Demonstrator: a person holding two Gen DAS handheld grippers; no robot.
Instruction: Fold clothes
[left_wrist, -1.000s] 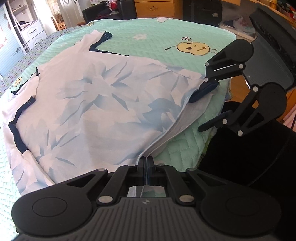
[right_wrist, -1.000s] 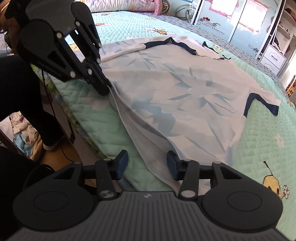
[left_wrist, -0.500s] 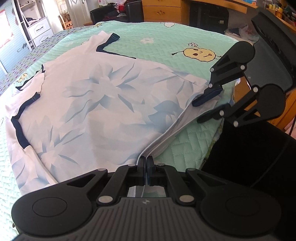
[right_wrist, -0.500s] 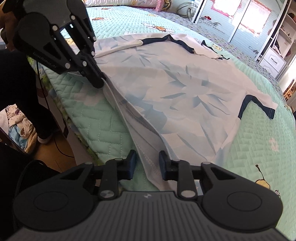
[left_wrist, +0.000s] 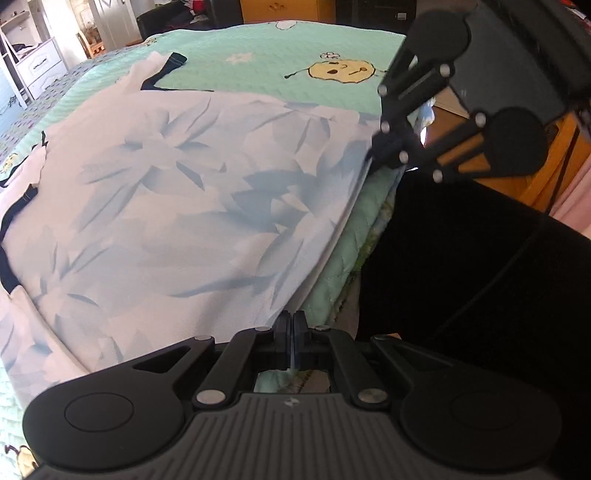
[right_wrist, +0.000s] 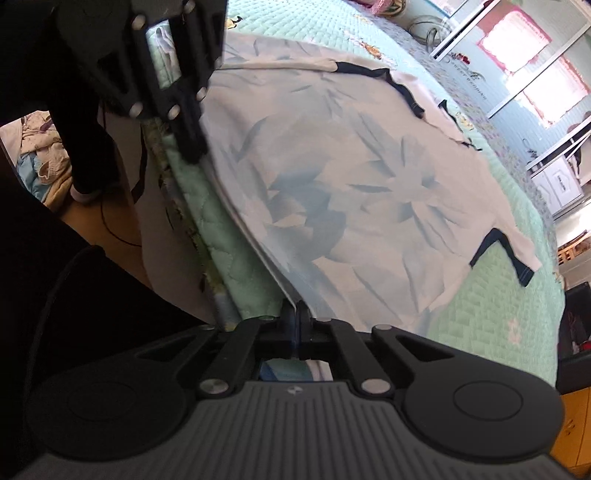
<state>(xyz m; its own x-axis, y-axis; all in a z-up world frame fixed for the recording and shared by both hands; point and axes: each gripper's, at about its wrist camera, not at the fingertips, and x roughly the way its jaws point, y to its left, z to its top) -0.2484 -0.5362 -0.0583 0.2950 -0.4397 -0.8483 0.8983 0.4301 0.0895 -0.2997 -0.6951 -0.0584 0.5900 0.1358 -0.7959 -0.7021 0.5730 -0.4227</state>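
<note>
Left claw (left_wrist: 292, 325): jaws pressed together on the hem of the shirt (left_wrist: 177, 206), at the near edge of the bed; cloth runs straight up out of the pinch.
Right claw (right_wrist: 294, 314): jaws likewise clamped on the same hem, further along the near edge; seen from the left wrist view as a black linkage (left_wrist: 391, 147) gripping the hem's far end.
Shirt: pale white-blue with a leaf print and dark navy trim at sleeves and neckline; spread flat over the quilt (left_wrist: 280, 55), hem toward the near edge, collar toward the far side. Hem pulled fairly taut between the two claws, two layers visible along it.
Sleeve (right_wrist: 517, 258): lies flat toward the right edge of the bed in the right wrist view, navy cuff showing.
Quilt: mint green, stitched, cartoon yellow figure (left_wrist: 341, 72) near the far right corner.
Person: dark clothing (left_wrist: 461, 266) just beside the near edge of the bed.
Background: white drawers (left_wrist: 40, 70) at far left, wooden furniture at right.
</note>
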